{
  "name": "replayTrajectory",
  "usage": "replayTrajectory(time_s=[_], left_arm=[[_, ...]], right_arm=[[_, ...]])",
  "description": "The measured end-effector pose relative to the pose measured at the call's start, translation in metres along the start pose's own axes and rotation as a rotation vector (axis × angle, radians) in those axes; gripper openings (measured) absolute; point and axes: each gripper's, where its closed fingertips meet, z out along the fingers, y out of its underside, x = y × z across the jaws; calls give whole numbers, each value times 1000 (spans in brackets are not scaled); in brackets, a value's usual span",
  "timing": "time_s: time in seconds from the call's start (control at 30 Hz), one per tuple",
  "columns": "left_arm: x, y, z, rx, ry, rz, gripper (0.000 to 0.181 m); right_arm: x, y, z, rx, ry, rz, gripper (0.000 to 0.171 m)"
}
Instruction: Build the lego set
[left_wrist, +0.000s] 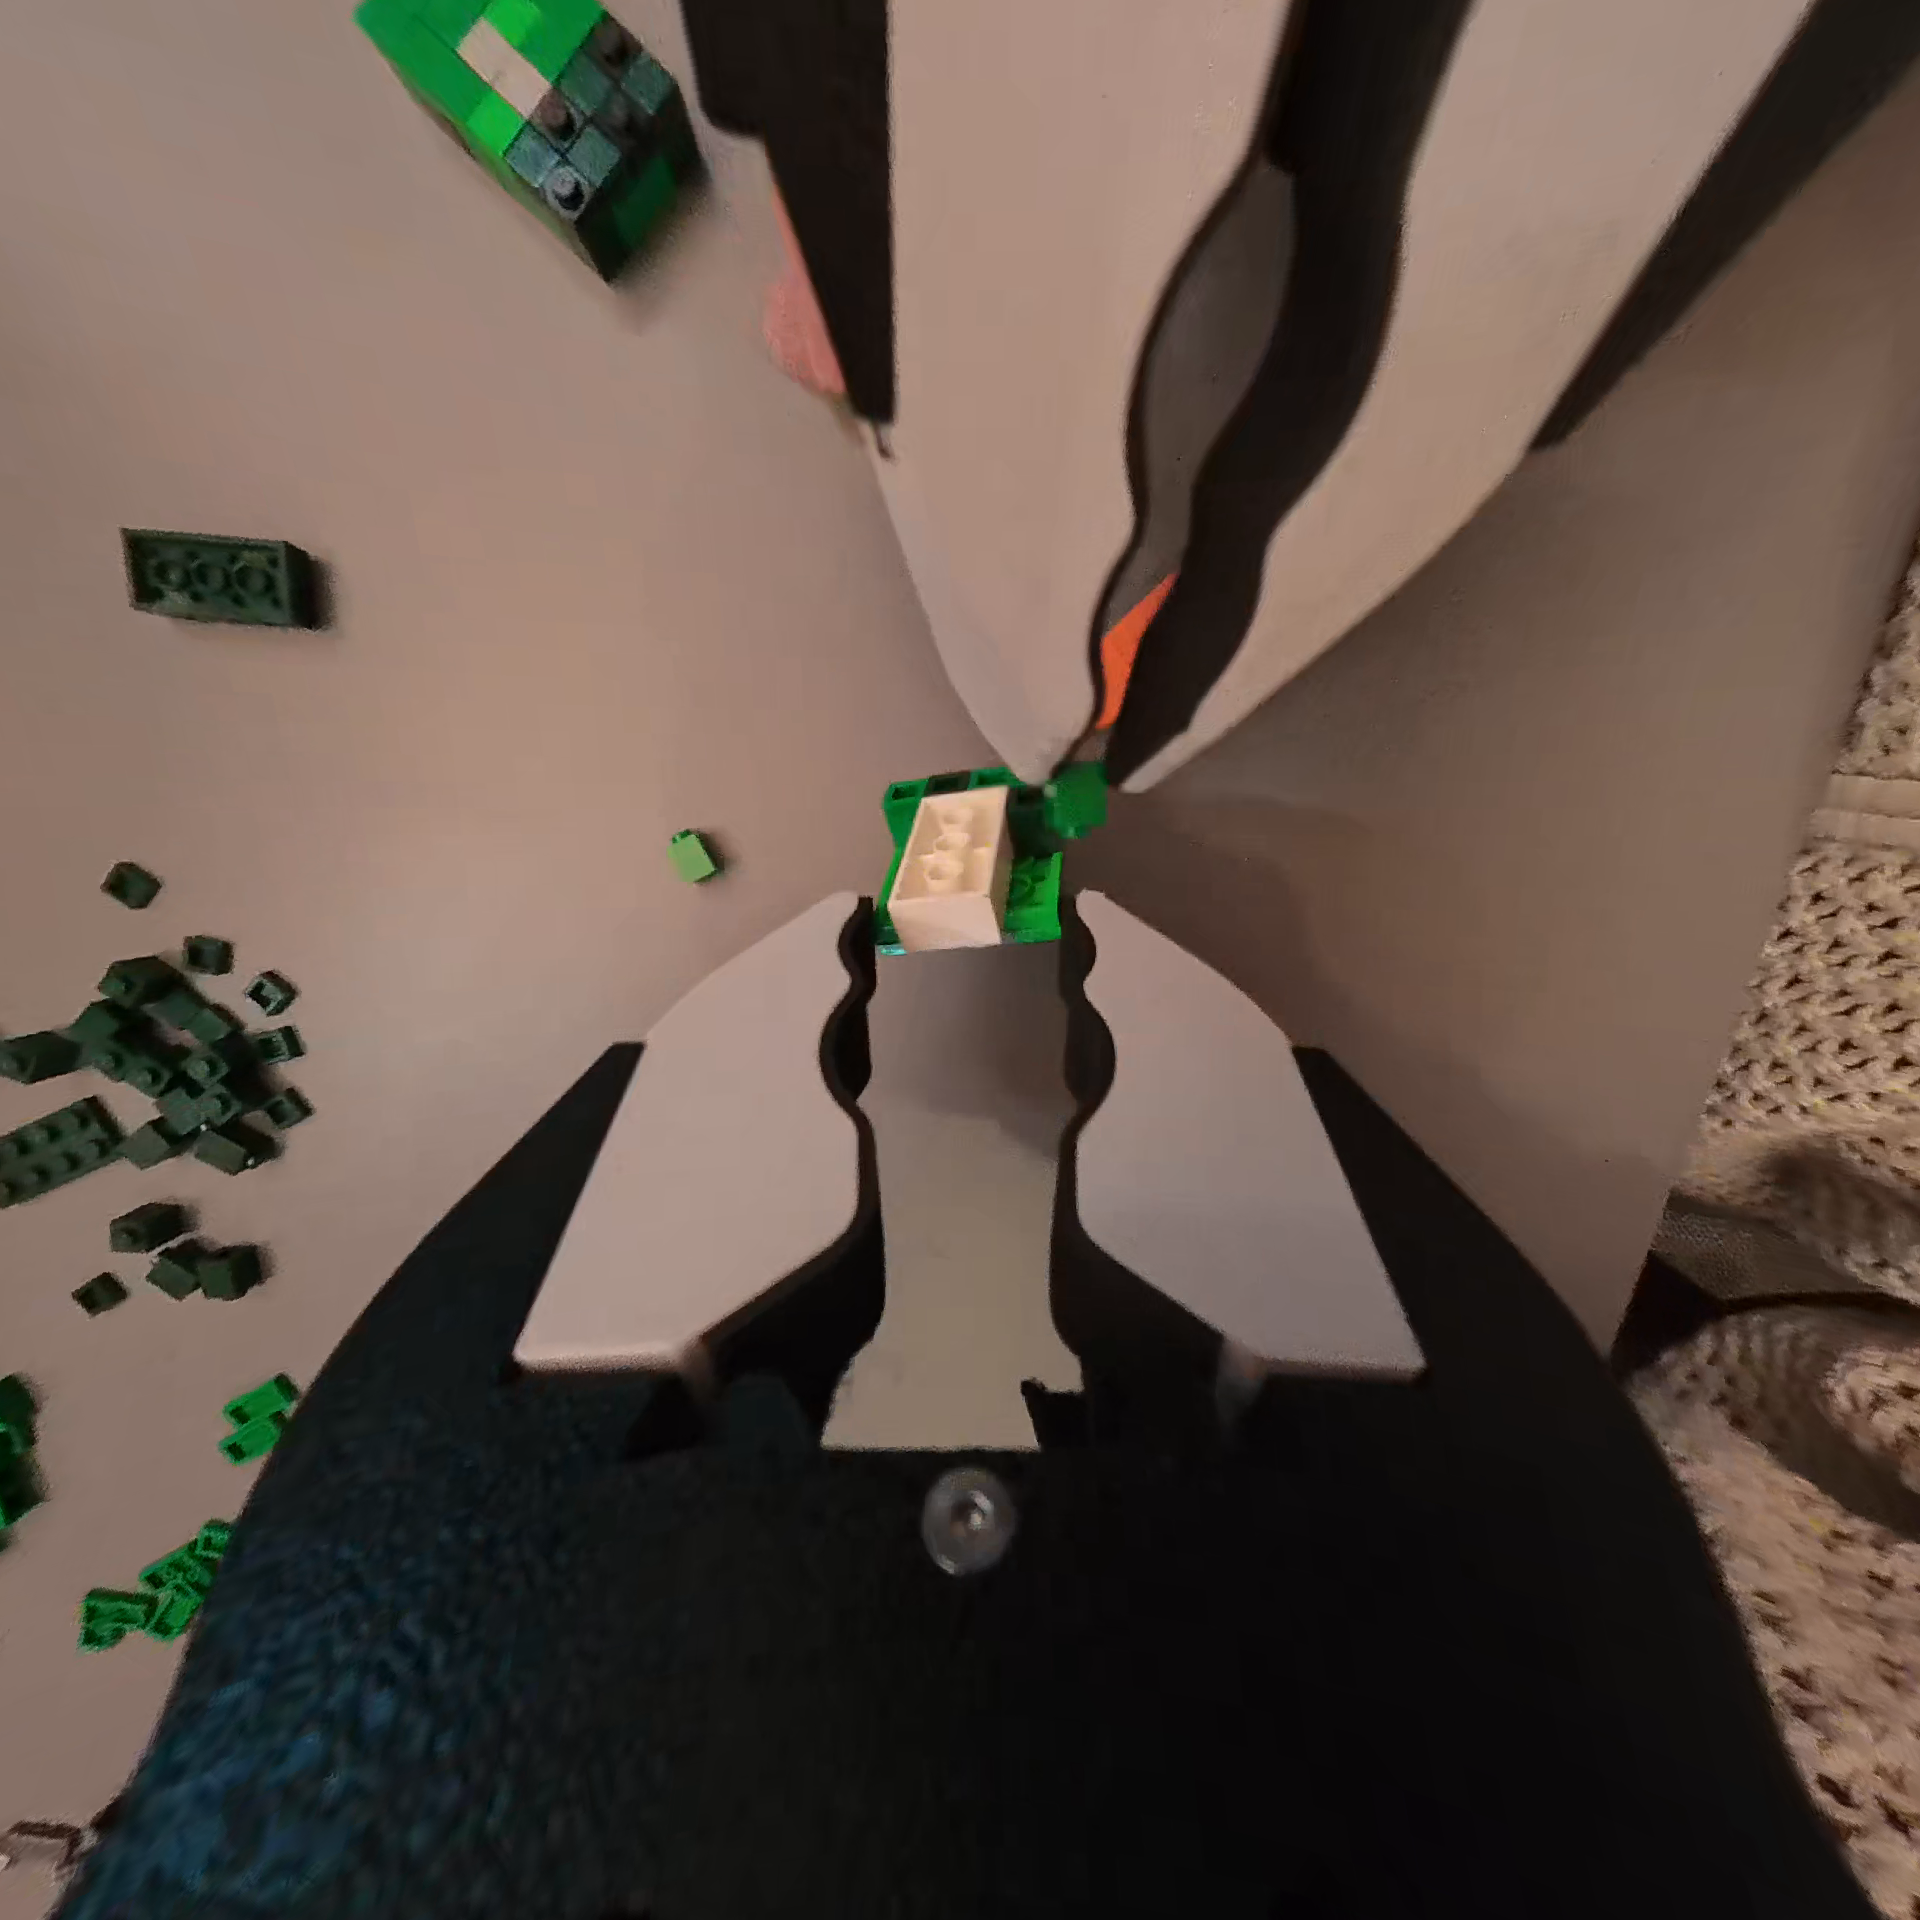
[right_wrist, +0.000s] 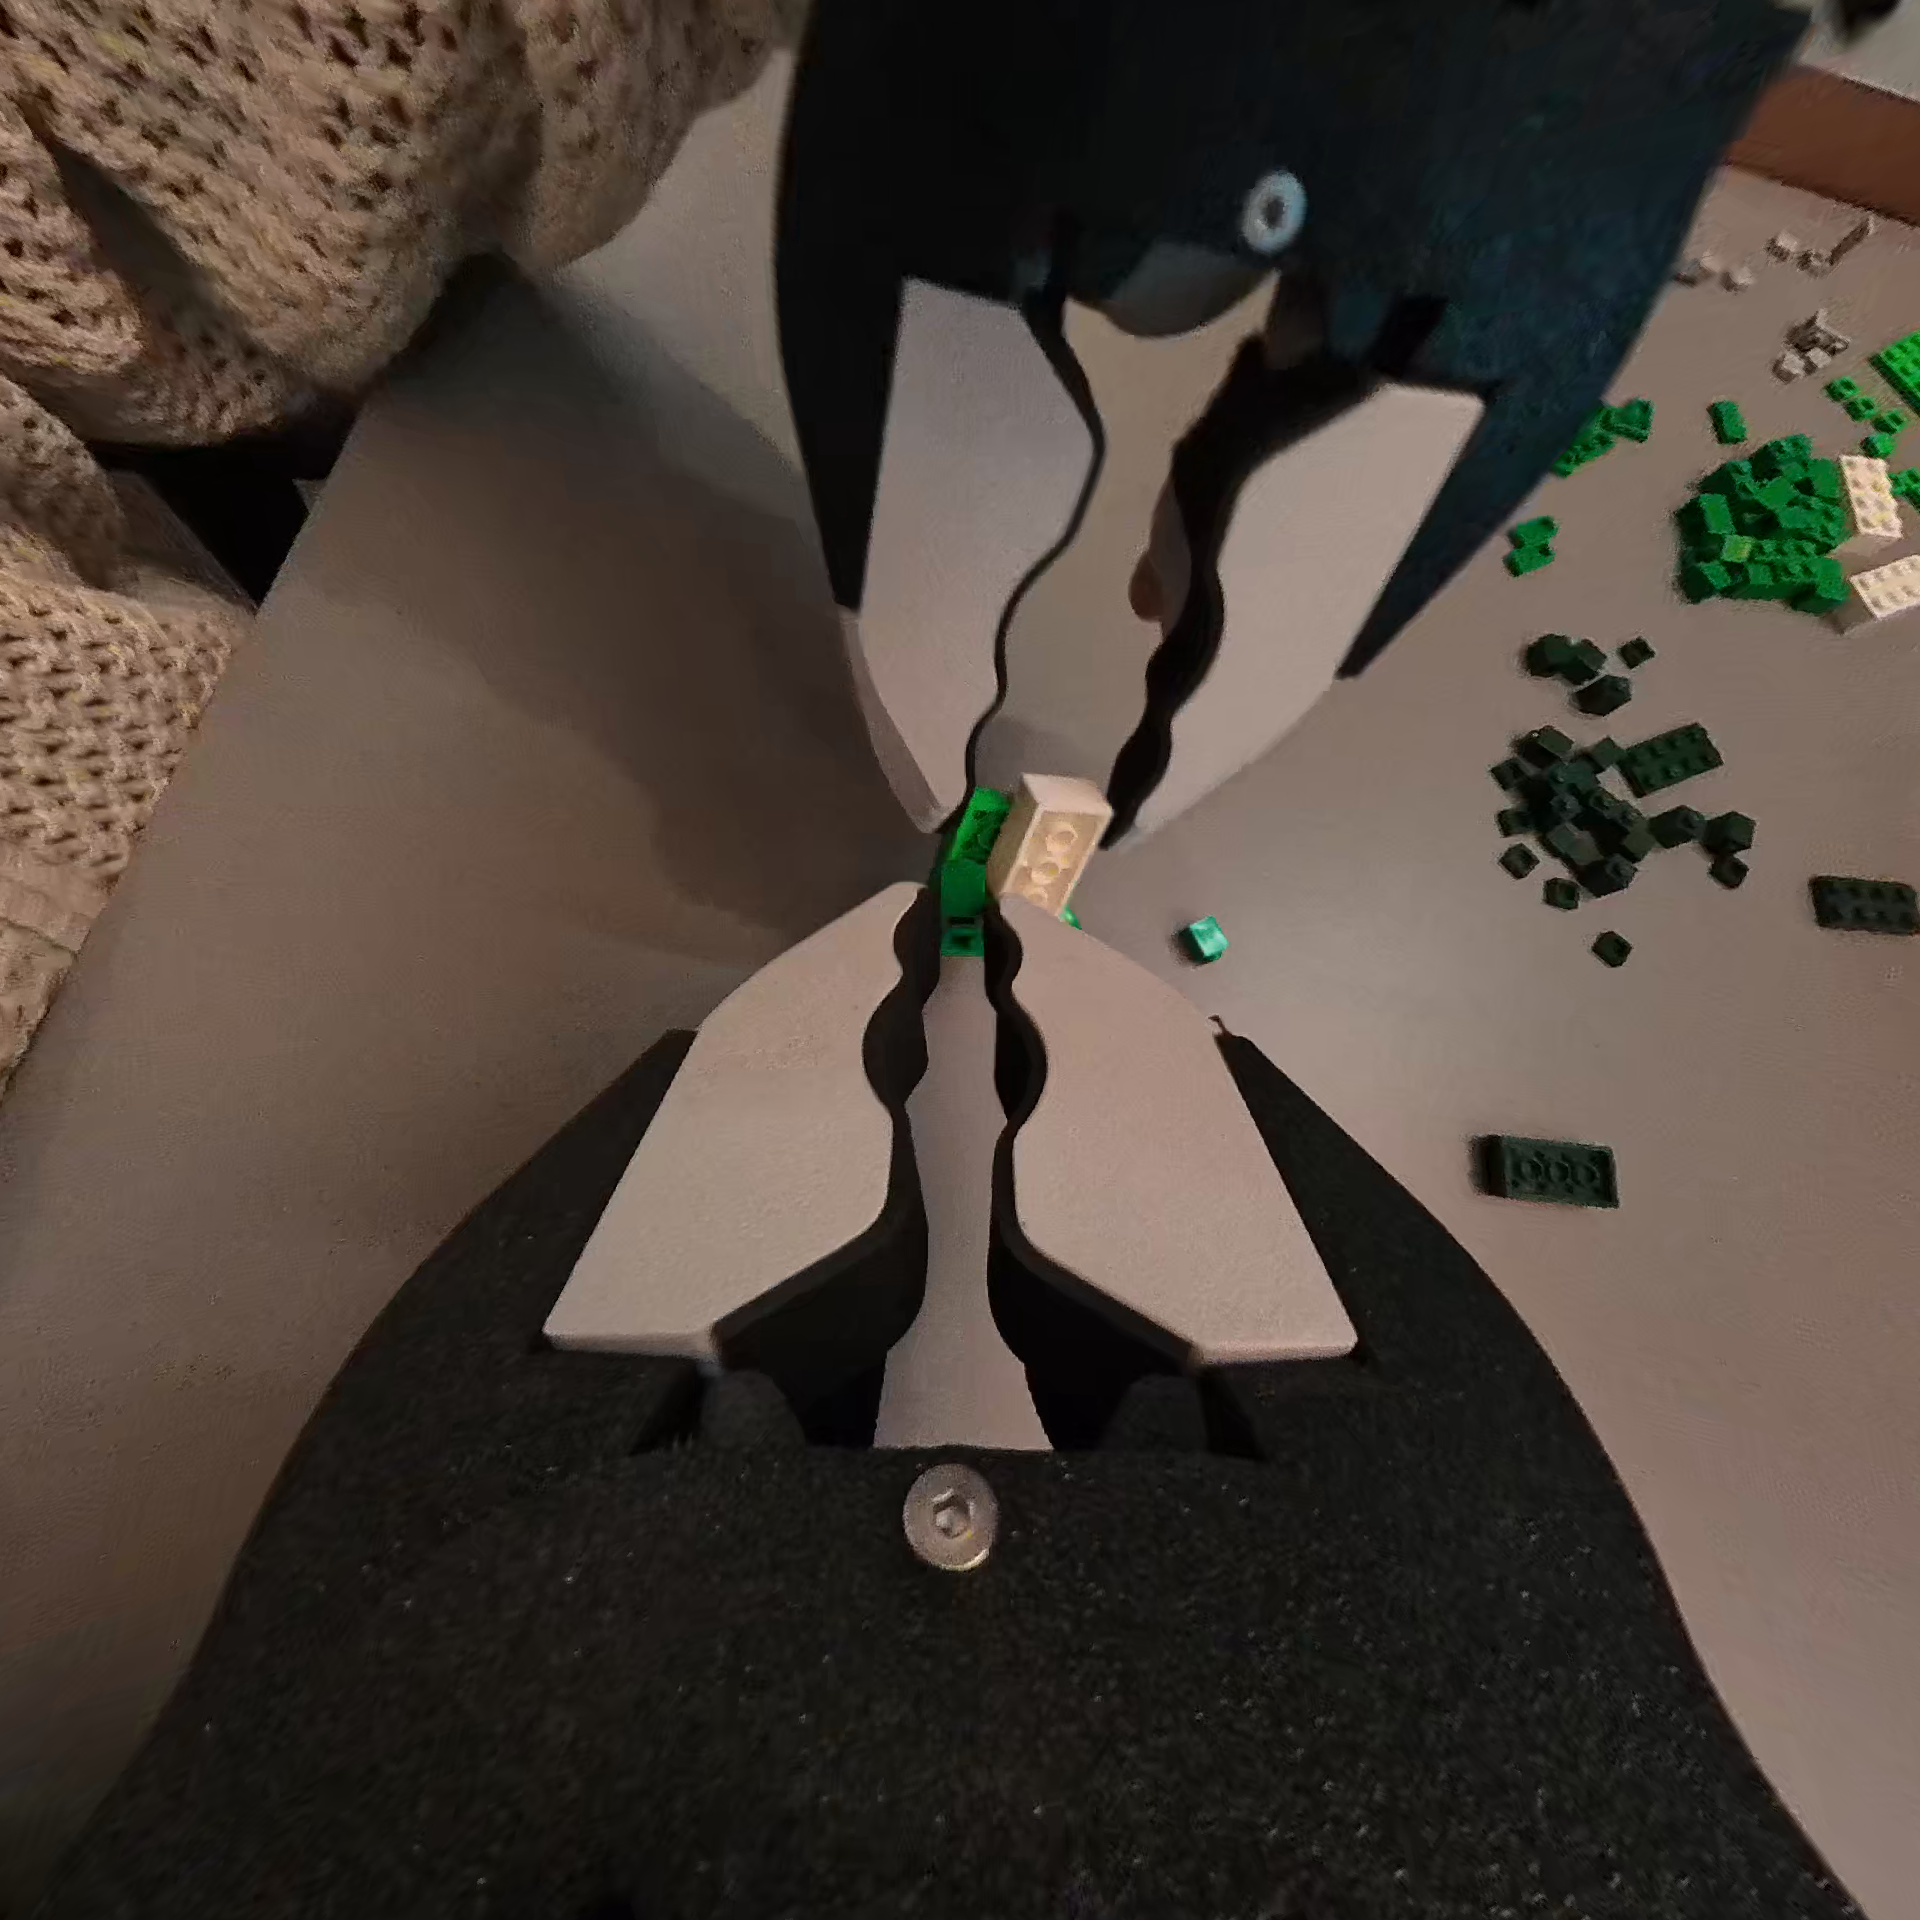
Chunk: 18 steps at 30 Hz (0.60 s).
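We are holding the small green-and-white assembly (left_wrist: 971, 868) up over the tabletop (left_wrist: 520, 623) with our left gripper (left_wrist: 966, 914), its two tips clamped on either side of the piece. A white brick (left_wrist: 956, 868) is sitting on the bright green base, underside tubes facing the left camera.

From twelve o'clock in the left wrist view, our right gripper (left_wrist: 1081, 774) is reaching in, its tips nearly together and pinching a small green brick (left_wrist: 1075, 805) that is touching the assembly's one o'clock corner.

In the right wrist view we are seeing the same meeting from the other side: the right gripper (right_wrist: 961, 920) is clamping the green piece (right_wrist: 961, 894) at centre, and the white brick (right_wrist: 1049, 842) is lying just toward one o'clock, with the left gripper (right_wrist: 1029, 821) coming down from twelve o'clock.

Around us the tabletop is carrying plenty. In the left view, a built green block (left_wrist: 530, 114) is resting at eleven o'clock, a dark green plate (left_wrist: 218, 577) at ten o'clock, a lone green stud brick (left_wrist: 694, 857) at nine o'clock, and a dark green pile (left_wrist: 145, 1091) lower at eight o'clock. In the right view, a bright green heap (right_wrist: 1766, 530) is lying at two o'clock, and a knitted blanket (right_wrist: 208, 260) is bunching at ten o'clock.
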Motion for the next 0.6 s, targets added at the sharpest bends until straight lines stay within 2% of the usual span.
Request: replayTrajectory(time_s=[0.6], left_arm=[[15,-18,21,-78,58,10,35]], right_arm=[[-14,26,-1,-288,74,-144,7]])
